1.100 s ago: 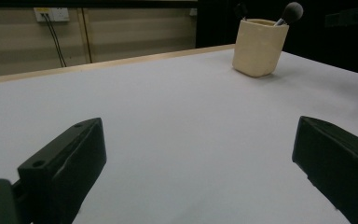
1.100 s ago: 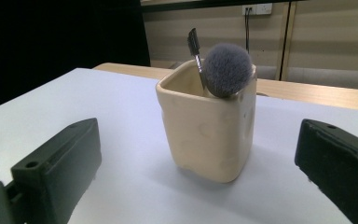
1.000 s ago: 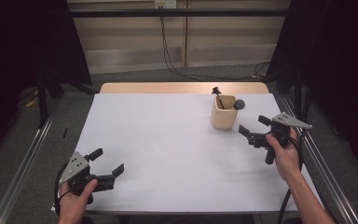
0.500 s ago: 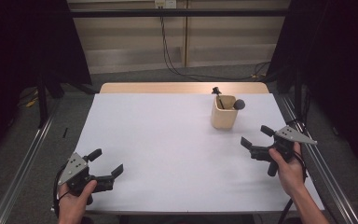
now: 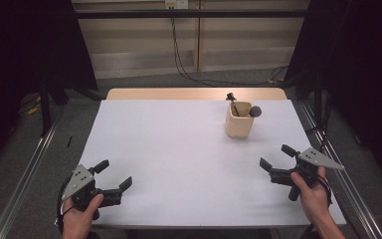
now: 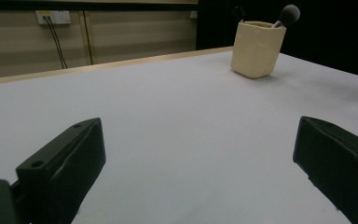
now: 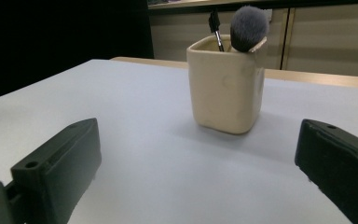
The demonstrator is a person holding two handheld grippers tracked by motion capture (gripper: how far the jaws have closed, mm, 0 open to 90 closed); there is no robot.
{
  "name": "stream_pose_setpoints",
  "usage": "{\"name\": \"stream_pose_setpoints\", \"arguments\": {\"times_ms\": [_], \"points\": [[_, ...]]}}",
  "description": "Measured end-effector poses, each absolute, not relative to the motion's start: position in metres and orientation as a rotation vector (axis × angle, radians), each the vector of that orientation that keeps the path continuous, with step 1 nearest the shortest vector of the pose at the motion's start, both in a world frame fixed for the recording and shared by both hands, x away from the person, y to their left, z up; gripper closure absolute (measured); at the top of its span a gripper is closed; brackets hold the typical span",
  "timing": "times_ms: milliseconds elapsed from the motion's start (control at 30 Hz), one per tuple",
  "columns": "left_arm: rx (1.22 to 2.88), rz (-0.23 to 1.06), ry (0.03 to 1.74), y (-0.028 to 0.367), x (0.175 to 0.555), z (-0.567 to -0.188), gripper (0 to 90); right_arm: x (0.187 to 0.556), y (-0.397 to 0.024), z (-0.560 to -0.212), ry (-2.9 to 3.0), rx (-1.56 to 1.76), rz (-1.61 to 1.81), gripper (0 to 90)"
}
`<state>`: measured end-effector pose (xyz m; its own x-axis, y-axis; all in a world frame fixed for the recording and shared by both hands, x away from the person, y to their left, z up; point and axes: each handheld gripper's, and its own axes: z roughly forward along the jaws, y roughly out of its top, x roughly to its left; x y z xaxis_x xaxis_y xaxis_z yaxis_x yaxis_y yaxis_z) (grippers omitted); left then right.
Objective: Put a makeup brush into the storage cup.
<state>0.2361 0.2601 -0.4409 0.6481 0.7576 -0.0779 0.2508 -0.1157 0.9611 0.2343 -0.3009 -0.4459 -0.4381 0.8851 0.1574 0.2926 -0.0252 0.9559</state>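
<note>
black two-jaw grippers — grey three-cornered top plates

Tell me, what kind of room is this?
Probably a lab or recording room, not a home. A person holds a gripper in each hand at a plain white table, metal rails run along its sides, and dark curtains hang around it.

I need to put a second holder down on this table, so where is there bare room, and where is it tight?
Nearly all the white table top is bare: the whole stretch between the left gripper and the right gripper, and the far left corner. It is tight only at the far right, where the cream holder with its brushes stands, and at the two near corners.
</note>
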Motion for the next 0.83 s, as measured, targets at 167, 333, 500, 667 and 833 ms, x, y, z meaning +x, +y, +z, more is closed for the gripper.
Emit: {"name": "stream_pose_setpoints", "arguments": {"times_ms": [167,333,500,667,833], "points": [[1.673,0.527,0.844,0.261,0.235,-0.441,2.4,0.225,-0.304,-0.45,1.738,1.247,1.486,0.1],[1.682,0.533,0.833,0.261,0.234,-0.441,2.4,0.214,-0.306,-0.452,1.74,1.233,1.476,0.1],[1.669,0.54,0.848,0.263,0.232,-0.44,2.4,0.207,-0.306,-0.452,1.739,1.212,1.489,0.1],[1.662,0.543,0.853,0.265,0.232,-0.44,2.4,0.204,-0.304,-0.452,1.754,1.195,1.5,0.1],[1.673,0.543,0.842,0.262,0.233,-0.44,2.4,0.206,-0.304,-0.456,1.765,1.22,1.516,0.1]]}}
